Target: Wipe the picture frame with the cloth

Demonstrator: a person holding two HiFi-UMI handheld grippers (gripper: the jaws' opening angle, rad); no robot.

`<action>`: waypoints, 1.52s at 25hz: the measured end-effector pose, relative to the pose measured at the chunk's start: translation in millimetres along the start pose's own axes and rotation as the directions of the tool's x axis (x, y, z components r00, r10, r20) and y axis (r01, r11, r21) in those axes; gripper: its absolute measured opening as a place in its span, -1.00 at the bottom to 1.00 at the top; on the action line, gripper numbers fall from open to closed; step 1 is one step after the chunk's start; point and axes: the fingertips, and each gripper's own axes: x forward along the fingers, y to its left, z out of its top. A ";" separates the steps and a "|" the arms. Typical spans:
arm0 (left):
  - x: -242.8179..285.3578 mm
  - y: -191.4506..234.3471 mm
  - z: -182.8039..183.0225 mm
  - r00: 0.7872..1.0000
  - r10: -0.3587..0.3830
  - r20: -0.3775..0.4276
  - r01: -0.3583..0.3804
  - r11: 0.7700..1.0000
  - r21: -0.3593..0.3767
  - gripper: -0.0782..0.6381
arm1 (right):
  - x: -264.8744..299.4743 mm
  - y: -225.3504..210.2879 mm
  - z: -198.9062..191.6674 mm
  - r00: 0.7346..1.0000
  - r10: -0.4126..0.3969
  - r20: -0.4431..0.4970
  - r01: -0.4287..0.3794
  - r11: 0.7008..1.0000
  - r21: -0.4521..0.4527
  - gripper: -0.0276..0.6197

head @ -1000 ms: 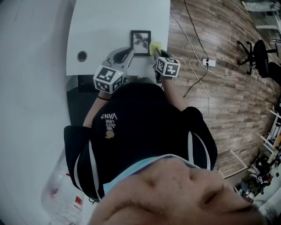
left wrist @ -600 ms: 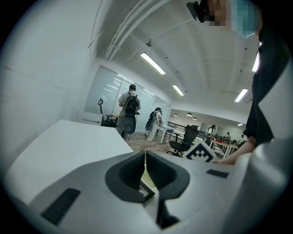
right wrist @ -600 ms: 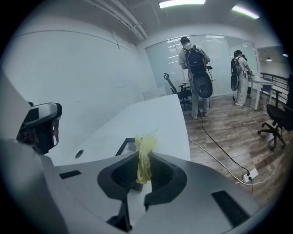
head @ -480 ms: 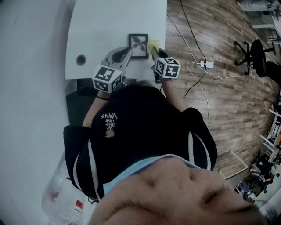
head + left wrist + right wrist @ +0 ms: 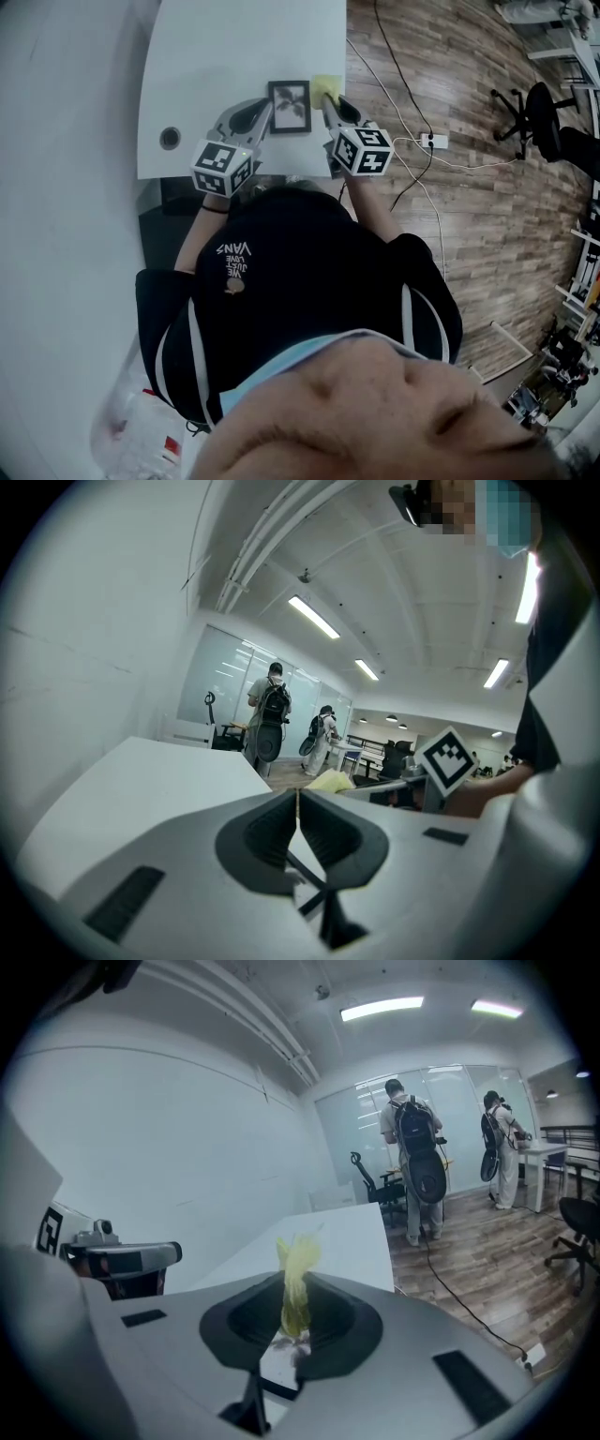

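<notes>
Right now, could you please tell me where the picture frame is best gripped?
By its thin left border, from the left, where the left claw pinches it: the picture frame is flat, so only an edge fits the jaws, leaving its face free for the yellow cloth in the right claw.

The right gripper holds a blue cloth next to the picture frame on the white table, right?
Not quite. The cloth in the right gripper is yellow, not blue; the right gripper view shows it pinched there. It is next to the picture frame on the white table.
</notes>
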 end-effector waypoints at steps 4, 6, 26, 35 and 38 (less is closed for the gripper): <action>-2.5 3.5 3.5 1.000 0.011 0.012 -0.011 1.000 -0.001 -0.73 | -10.8 8.5 21.3 0.998 0.021 0.058 -0.021 1.000 0.000 -0.77; -3.9 5.0 4.3 1.000 0.015 0.015 -0.015 1.000 0.000 -0.73 | -15.7 13.1 29.3 0.996 0.032 0.081 -0.032 0.999 0.000 -0.77; 0.3 10.8 7.1 0.999 0.032 0.010 -0.032 0.999 -0.007 -0.73 | -32.3 29.2 50.3 0.986 0.088 0.144 -0.086 0.996 -0.016 -0.77; -0.6 13.5 4.9 0.999 0.038 0.008 -0.038 0.999 -0.014 -0.73 | -29.8 32.4 48.0 0.986 0.091 0.137 -0.088 0.996 -0.021 -0.77; -0.7 14.6 4.8 0.999 0.041 0.009 -0.040 0.999 -0.015 -0.73 | -28.7 33.1 47.7 0.986 0.092 0.136 -0.090 0.996 -0.022 -0.77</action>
